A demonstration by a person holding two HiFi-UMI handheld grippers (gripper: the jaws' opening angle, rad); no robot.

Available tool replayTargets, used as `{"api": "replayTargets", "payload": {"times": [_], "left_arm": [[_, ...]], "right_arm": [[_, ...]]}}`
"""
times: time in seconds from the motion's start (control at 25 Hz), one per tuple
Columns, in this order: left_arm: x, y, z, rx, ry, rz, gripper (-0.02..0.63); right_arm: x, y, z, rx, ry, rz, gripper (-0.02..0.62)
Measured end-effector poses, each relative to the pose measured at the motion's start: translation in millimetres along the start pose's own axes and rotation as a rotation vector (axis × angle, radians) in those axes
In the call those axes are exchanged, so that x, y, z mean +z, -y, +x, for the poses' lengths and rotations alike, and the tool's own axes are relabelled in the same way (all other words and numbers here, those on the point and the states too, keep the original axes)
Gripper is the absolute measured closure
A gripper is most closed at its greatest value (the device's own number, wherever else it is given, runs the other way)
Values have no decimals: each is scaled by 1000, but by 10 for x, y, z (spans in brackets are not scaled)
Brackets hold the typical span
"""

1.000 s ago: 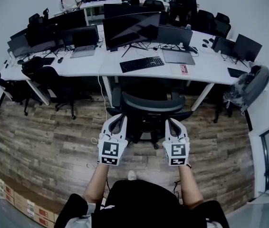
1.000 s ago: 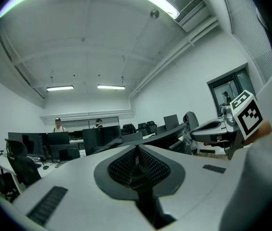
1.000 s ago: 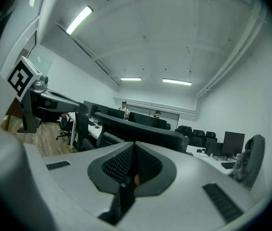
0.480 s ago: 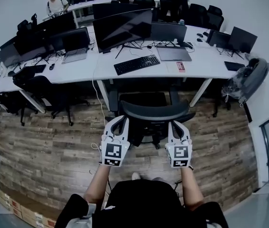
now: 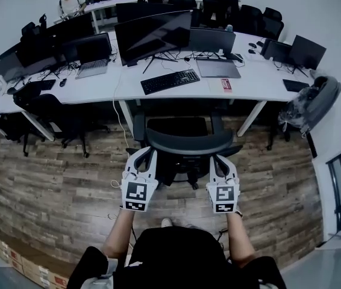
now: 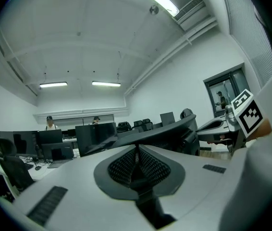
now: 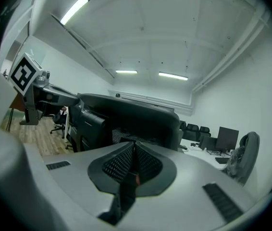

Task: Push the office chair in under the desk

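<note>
Closed pad to pad on nothing: left gripper [image 5: 143,156] and right gripper [image 5: 222,161], one at each end of the office chair's [image 5: 188,142] curved backrest, contact unclear. Seat partly tucked under the white desk [image 5: 98,90], between its slanted legs, on a wood-plank floor [image 5: 56,179]. On the desk, a big monitor [image 5: 152,36], a keyboard [image 5: 170,81] and a laptop [image 5: 218,68]; by its right end a grey backpack [image 5: 312,104], contents unseen; more desks behind, in a white-walled room.
</note>
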State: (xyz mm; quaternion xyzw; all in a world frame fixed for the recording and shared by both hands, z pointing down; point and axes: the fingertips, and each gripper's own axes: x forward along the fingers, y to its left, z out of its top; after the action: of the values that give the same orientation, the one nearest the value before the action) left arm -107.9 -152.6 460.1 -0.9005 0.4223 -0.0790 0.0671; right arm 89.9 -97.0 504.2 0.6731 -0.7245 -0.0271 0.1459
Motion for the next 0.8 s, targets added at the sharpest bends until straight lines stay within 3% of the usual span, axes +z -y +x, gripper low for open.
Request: {"api": "replayTargets", "payload": {"times": [0.28, 0.52, 0.64, 0.8], "left_arm": [[-98, 189, 41, 9, -53, 31, 572], [-377, 270, 55, -12, -147, 108, 566], [-526, 339, 109, -50, -203, 159, 470], [-734, 413, 214, -97, -286, 226, 443]], "right_arm": [[-87, 109, 2, 51, -19, -56, 569], [-246, 131, 10, 95, -58, -61, 568], [-328, 117, 50, 119, -85, -114, 568], [-472, 176, 135, 132, -157, -175, 568]]}}
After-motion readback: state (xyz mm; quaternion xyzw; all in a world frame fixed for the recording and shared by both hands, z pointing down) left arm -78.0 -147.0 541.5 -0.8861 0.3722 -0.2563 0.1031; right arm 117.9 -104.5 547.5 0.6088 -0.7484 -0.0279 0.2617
